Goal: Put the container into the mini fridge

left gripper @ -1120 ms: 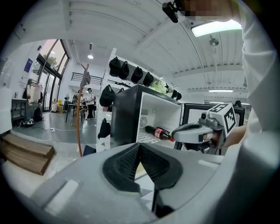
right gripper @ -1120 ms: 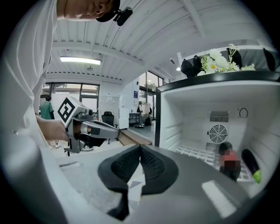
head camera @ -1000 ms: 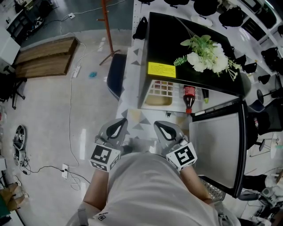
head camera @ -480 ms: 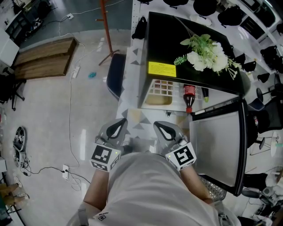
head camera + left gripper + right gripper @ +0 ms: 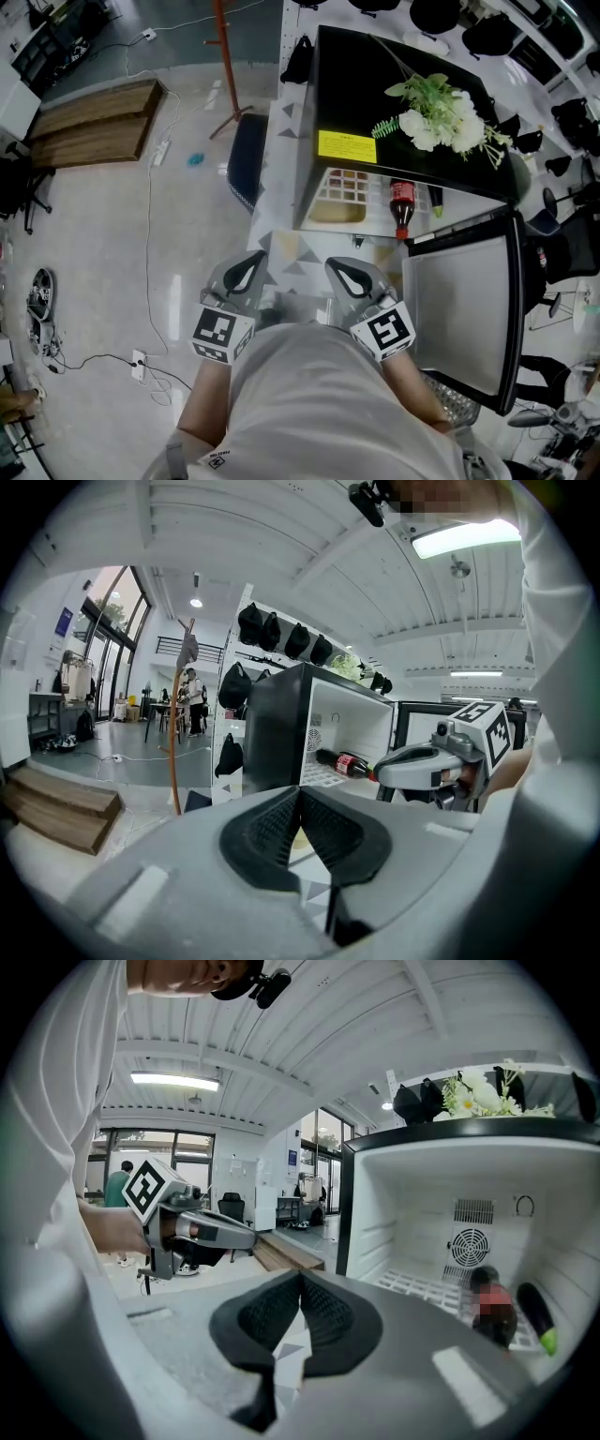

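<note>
The black mini fridge [image 5: 394, 103] stands on the white patterned table [image 5: 281, 234] with its door [image 5: 464, 300] swung open to the right. Inside lie a white wire shelf [image 5: 342, 190], a cola bottle [image 5: 401, 208] and a green-tipped dark thing [image 5: 436, 202]. A pale tan shape [image 5: 335, 214] sits under the shelf; I cannot tell whether it is the container. My left gripper [image 5: 246, 274] and right gripper [image 5: 352, 277] are held side by side close to my body, in front of the fridge. Both are shut with nothing between the pads [image 5: 267, 827] [image 5: 328, 1321].
White flowers [image 5: 441, 117] lie on the fridge top beside a yellow sticker [image 5: 345, 146]. A dark blue chair [image 5: 246, 169] stands left of the table. A wooden platform [image 5: 94, 117], a red coat stand [image 5: 225, 66] and cables [image 5: 150, 234] are on the floor at the left.
</note>
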Demonstrator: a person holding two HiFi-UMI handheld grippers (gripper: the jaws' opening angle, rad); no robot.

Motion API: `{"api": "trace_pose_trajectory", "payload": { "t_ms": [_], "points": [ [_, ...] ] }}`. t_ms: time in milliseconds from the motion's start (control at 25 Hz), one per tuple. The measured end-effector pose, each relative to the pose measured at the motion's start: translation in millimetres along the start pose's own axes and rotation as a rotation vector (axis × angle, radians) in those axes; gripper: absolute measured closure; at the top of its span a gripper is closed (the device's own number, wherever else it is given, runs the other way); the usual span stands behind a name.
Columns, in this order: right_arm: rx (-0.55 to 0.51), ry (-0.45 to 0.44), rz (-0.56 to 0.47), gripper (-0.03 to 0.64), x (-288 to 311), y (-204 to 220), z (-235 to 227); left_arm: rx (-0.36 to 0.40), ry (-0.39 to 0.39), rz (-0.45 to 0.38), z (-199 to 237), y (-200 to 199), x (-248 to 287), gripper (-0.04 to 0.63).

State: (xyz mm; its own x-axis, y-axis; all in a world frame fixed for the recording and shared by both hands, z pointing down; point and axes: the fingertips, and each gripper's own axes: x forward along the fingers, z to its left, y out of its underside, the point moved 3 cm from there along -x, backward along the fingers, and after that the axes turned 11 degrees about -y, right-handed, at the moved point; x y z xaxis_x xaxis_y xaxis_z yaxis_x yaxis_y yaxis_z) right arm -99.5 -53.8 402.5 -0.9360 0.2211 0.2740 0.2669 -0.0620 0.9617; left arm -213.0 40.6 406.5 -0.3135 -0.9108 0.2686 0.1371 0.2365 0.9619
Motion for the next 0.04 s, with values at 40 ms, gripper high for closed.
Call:
{"api": "trace_pose_trajectory", "payload": {
  "t_ms": [40],
  "points": [
    [-0.001,0.001,0.0,0.614,0.1,-0.1,0.0,0.0,-0.002,0.001,0.7,0.1,-0.5,0.588]
  ]
}}
